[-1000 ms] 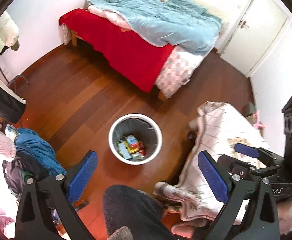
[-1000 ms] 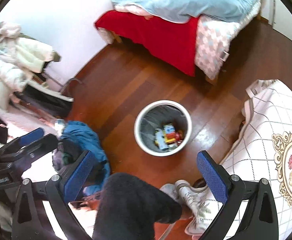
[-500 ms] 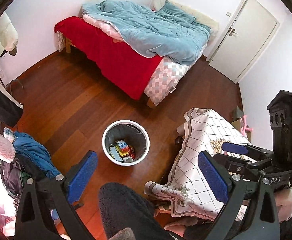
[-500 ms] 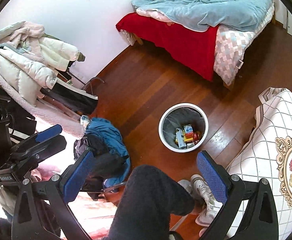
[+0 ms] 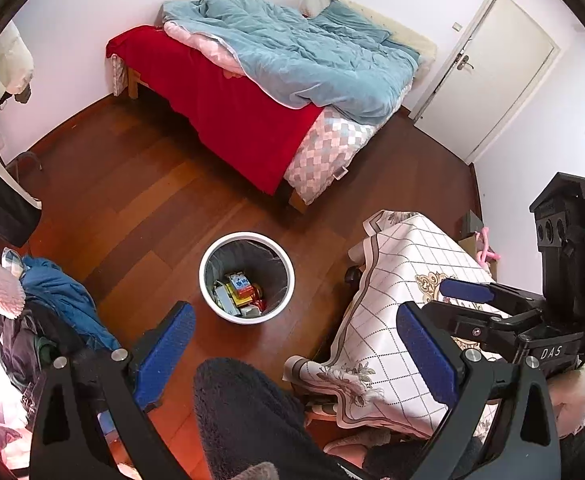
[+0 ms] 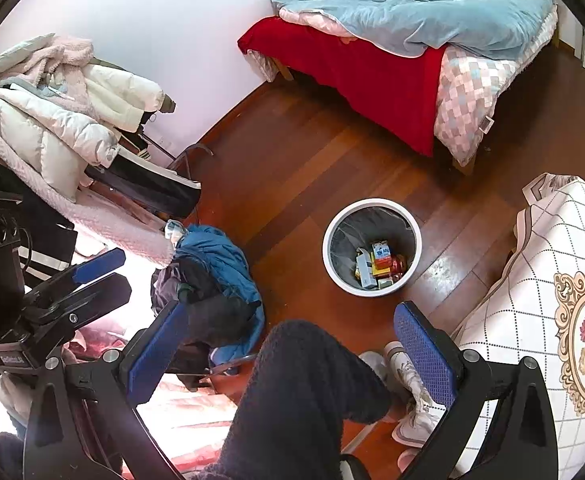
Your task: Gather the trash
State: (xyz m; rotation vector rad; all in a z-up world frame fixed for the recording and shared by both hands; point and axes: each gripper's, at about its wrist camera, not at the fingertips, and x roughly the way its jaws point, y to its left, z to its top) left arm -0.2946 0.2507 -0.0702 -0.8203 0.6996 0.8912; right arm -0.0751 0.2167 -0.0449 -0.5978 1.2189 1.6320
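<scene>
A white round trash bin with a grey liner stands on the wooden floor and holds several cartons and wrappers. It also shows in the right wrist view, with the trash inside. My left gripper is open and empty, held high above the floor, near side of the bin. My right gripper is open and empty, also high above the floor. The right gripper shows in the left wrist view over the table. The left gripper shows in the right wrist view.
A bed with red sheet and blue duvet stands at the back. A table with a checked cloth is on the right. A pile of clothes and a coat rack are left. The person's dark-trousered leg is below. A door is at the far right.
Both grippers have risen and pulled back from the bin, so it looks smaller and more of the room shows. Both stay open and empty.
</scene>
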